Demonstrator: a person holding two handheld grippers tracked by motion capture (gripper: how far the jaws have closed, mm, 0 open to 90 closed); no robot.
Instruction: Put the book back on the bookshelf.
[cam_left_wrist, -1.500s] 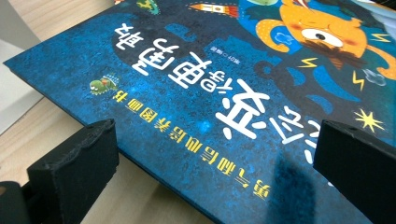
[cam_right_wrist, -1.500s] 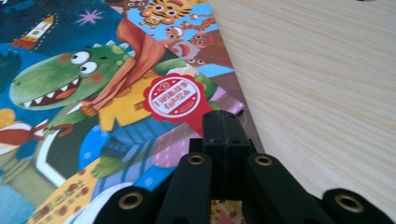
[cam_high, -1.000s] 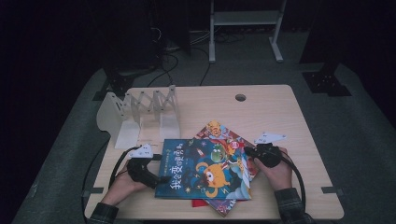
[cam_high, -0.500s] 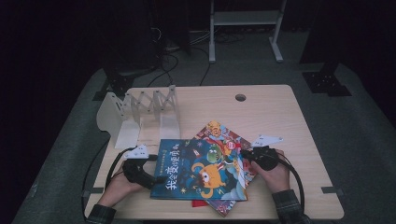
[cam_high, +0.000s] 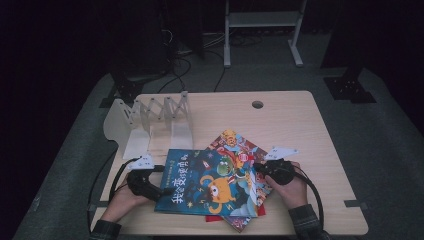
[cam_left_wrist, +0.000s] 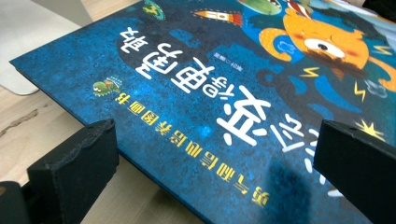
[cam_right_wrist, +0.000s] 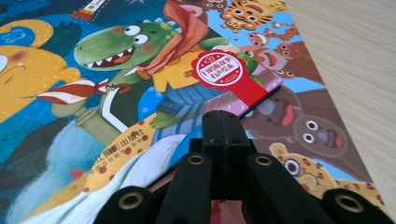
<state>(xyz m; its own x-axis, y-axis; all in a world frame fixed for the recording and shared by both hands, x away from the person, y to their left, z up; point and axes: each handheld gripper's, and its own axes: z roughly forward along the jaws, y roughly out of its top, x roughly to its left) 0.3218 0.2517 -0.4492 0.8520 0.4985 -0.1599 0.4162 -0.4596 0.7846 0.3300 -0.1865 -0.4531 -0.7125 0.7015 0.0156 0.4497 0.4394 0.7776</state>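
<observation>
A blue picture book (cam_high: 210, 185) with an orange monster and white characters lies on top of a small pile on the table (cam_high: 305, 135). Under it sticks out a book with cartoon animals (cam_high: 231, 141), and a red edge (cam_high: 212, 218) shows at the front. My left gripper (cam_high: 164, 192) is at the blue book's left edge. Its jaws stand wide apart around the blue cover's (cam_left_wrist: 210, 93) corner, one beside the book over the wood, and my left gripper (cam_left_wrist: 219, 135) is open. My right gripper (cam_high: 258, 168) is shut, its tips (cam_right_wrist: 226, 121) low at the blue book's (cam_right_wrist: 46, 93) right edge, over the animal book (cam_right_wrist: 299, 116).
A white folding book rack (cam_high: 150, 120) stands at the table's back left. A cable hole (cam_high: 257, 104) sits near the far edge. Bare wood lies to the right of the books. On the dark floor behind are cables and a metal stand (cam_high: 260, 20).
</observation>
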